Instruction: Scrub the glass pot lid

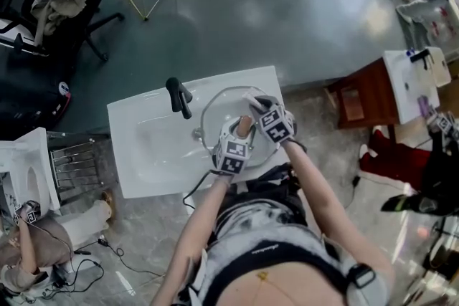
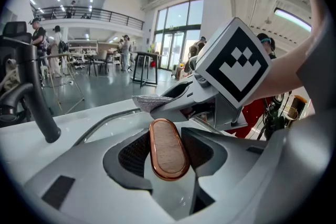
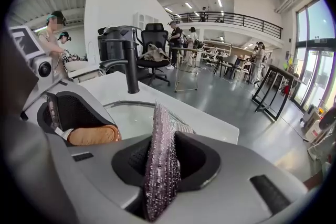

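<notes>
Gripping the glass pot lid [image 1: 221, 113] by its handle [image 2: 166, 144], the left tongs [image 1: 241, 132] close on it from both sides. The dark ribbed pads sit against the flanks of the oblong, copper-rimmed wooden knob. Its flat top faces the left gripper view's camera, and the clear glass and metal rim run out beyond it.

The lid sits over the right half of the basin of a white sink [image 1: 143, 154], just to the right of the black faucet [image 1: 179, 97]. The sink is set in a white surface [image 1: 122, 115]. From the head view the lid reads as a round disc, and whether its far edge rests on the basin cannot be made out.

The right tongs [image 1: 257, 105] are pinched on a scrubbing pad [image 3: 159, 160], a silvery, glittering mesh piece held on edge between the jaws. It sticks out past the tips towards the glass. In the left gripper view the pad's free end hangs just above the lid, close beyond the handle. No view shows clearly whether it touches the glass. The two tongs are side by side over the lid, the right one a little further out over the glass, with the marker cubes turned up towards the head camera.

Around the sink lies a grey floor. A black office chair [image 1: 43, 18] stands at the upper left and a reddish-brown cabinet [image 1: 358, 93] to the right. The two gripper views show a large hall with people standing in the background.
</notes>
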Motion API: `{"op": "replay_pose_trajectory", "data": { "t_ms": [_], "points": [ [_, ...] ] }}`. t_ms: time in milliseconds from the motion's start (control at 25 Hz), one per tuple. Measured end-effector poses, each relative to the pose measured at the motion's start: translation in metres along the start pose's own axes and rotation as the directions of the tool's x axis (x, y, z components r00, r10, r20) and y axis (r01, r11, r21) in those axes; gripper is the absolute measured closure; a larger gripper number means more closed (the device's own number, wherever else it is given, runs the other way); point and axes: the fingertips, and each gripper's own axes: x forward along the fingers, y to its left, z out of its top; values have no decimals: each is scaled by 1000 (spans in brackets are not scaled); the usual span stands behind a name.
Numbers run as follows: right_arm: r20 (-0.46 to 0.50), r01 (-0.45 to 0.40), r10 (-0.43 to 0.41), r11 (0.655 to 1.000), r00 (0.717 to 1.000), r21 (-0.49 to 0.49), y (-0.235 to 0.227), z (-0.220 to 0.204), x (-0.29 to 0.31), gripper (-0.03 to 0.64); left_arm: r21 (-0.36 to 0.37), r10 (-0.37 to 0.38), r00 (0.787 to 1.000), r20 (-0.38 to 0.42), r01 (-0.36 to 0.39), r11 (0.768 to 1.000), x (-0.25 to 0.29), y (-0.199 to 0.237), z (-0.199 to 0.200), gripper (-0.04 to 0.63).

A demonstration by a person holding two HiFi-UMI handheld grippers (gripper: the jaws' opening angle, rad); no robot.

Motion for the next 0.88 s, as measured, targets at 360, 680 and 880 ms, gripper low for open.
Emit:
{"op": "replay_pose_trajectory", "data": {
  "t_ms": [360,680,880],
  "points": [
    [3,-79,80,993,997,-87,13,20,15,523,4,7,1000,3,-7,1000,-1,2,1,408],
    [-6,-178,179,975,984,-136,20,29,25,523,4,15,1000,14,-15,1000,5,3,-1,408],
    [-25,-244,243,955,970,-170,27,37,31,523,5,18,1000,11,-18,1000,6,3,-2,408]
  ]
}}
